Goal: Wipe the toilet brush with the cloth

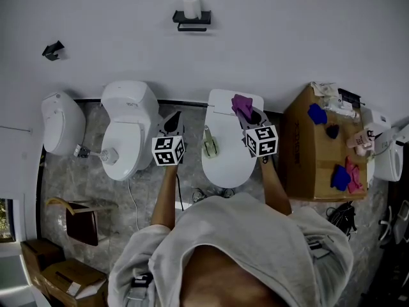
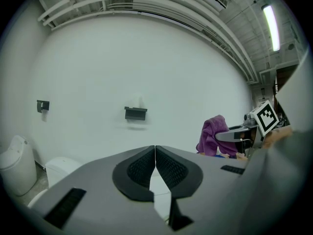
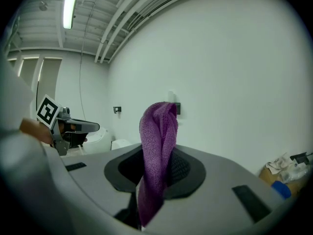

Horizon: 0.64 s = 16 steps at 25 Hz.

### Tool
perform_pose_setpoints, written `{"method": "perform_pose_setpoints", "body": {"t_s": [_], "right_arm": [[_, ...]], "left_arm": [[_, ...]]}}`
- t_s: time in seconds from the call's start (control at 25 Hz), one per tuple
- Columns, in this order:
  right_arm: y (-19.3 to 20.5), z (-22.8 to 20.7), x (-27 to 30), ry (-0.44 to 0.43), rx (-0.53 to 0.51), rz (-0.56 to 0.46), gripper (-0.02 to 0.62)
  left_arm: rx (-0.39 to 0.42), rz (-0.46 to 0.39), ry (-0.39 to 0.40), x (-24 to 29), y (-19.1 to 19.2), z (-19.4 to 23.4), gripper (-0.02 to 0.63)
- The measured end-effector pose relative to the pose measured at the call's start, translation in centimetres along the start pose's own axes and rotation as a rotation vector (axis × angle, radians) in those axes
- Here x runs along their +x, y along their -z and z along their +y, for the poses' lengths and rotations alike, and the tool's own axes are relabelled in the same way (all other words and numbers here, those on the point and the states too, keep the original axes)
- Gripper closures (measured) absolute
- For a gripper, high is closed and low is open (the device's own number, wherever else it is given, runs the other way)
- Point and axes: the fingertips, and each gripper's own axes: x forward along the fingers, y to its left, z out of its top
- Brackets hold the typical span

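Observation:
A purple cloth hangs from my right gripper, which is shut on it above the back of the right-hand toilet. In the right gripper view the cloth stands folded between the jaws. My left gripper is shut and empty, held between the two toilets; its pads meet with nothing in them. A pale, slim brush-like object lies on the right toilet's closed lid, below and between the grippers. A white long-handled round-headed item rests by the left toilet.
A urinal hangs at far left. At the right, a cardboard box carries blue and pink cloths. The wall has a paper holder. A brown bin and more boxes stand at lower left.

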Motion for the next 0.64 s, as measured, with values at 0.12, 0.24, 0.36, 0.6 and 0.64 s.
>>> {"method": "perform_pose_setpoints", "body": {"t_s": [0.12, 0.24, 0.36, 0.6, 0.64], "right_arm": [[-0.1, -0.1, 0.2, 0.001, 0.000, 0.003, 0.495], [0.0, 0.1, 0.2, -0.002, -0.012, 0.005, 0.497], [0.2, 0.5, 0.3, -0.002, -0.032, 0.019, 0.497], [0.1, 0.5, 1.1, -0.004, -0.025, 0.022, 0.497], [0.1, 0.5, 1.3, -0.004, -0.027, 0.022, 0.497]], "left_arm": [[0.005, 0.007, 0.000, 0.1, 0.1, -0.1, 0.586], [0.003, 0.013, -0.001, 0.0, 0.3, 0.0, 0.586], [0.004, 0.017, -0.001, -0.1, 0.4, 0.1, 0.586], [0.006, 0.025, -0.003, 0.4, 0.7, 0.4, 0.586], [0.005, 0.025, -0.003, 0.5, 0.8, 0.5, 0.586]]}}
